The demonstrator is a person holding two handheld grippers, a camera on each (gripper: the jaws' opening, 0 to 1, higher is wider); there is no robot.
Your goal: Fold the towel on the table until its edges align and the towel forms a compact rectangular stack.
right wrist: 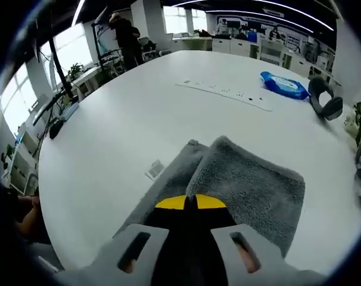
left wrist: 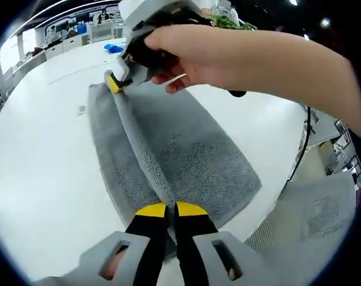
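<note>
both grippers pinched a raised ridge of the grey towel (left wrist: 192, 155) on the white counter (left wrist: 43, 179).
left gripper (left wrist: 171, 209) jaws were closed on the ridge's near end, right gripper (right wrist: 190, 202) jaws closed on its far end.

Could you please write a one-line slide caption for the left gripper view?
Both grippers, left and right, pinch opposite ends of a raised fold in the grey towel on the white table.
</note>
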